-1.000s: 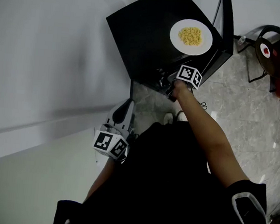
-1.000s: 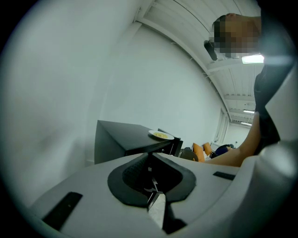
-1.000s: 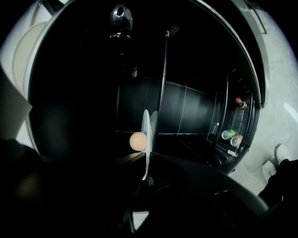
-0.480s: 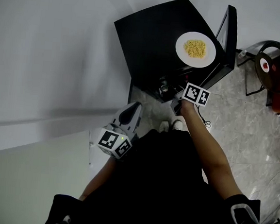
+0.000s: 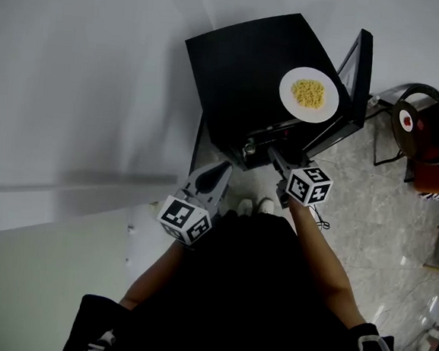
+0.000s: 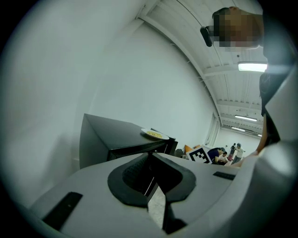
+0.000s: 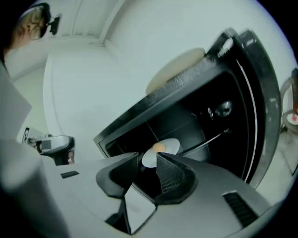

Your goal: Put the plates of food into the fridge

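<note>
The small black fridge [image 5: 244, 74] gapes open in front; its swung-out black door [image 5: 350, 91] hems the right, the white wall [image 5: 75, 74] the left.

The black fridge [image 5: 244, 74] stands on the tiled floor [image 5: 355, 198]. 1 white plate of yellow food [image 5: 309, 94] rests on its top.

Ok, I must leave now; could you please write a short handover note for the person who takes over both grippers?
Left gripper: shut, empty, held near the fridge.
Right gripper: open, jaws have just been opening, nothing between them, facing the open fridge.
Done: one plate with an orange item sits on a shelf inside.
Left: the plate of yellow food on the fridge top goes in; then probably shut the door.
</note>
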### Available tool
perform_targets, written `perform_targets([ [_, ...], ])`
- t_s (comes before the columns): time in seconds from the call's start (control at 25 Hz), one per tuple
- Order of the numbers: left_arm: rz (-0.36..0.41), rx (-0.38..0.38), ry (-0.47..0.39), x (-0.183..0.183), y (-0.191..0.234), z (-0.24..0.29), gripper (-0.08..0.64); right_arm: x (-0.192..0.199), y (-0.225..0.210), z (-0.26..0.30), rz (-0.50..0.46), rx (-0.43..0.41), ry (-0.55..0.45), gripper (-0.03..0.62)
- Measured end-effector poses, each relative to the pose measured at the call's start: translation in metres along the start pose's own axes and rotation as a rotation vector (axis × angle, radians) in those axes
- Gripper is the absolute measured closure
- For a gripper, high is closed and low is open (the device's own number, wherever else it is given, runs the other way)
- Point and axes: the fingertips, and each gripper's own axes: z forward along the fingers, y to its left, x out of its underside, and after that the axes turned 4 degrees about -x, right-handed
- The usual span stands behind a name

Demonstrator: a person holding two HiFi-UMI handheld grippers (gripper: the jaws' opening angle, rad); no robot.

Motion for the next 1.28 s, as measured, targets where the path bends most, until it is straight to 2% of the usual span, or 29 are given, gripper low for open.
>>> perform_targets([
  [0.16, 0.018, -0.008, -0.001, 0.001, 0.006, 0.001, 0.523, -0.015, 0.014, -0.012, -0.125, 0.004, -0.034, 0.466],
  [0.28, 0.057, -0.006, 0.006, 0.002, 0.006, -0.001, 0.523, -0.022, 0.027, -0.02, -0.166, -0.01, -0.05, 0.471],
  [0.6, 0.016, -0.035, -0.039, 0.0, 0.017, -0.005, 0.525, -0.044, 0.065, -0.047, -0.302, -0.027, -0.075, 0.471],
  [0.8, 0.037, -0.052, -0.031, 0.0, 0.023, -0.006, 0.537, -0.049, 0.084, -0.062, -0.381, -0.021, -0.064, 0.471],
  [0.96, -0.029, -0.017, -0.082, -0.006, 0.02, -0.006, 0.537, -0.044, 0.077, -0.076, -0.356, 0.002, -0.057, 0.471],
  [1.12, 0.033, -0.004, -0.057, -0.002, 0.014, -0.004, 0.537, -0.042, 0.068, -0.086, -0.296, 0.024, -0.055, 0.471],
  [1.28, 0.025, -0.02, -0.067, -0.002, 0.013, -0.006, 0.537, -0.042, 0.05, -0.089, -0.188, 0.024, -0.023, 0.471],
])
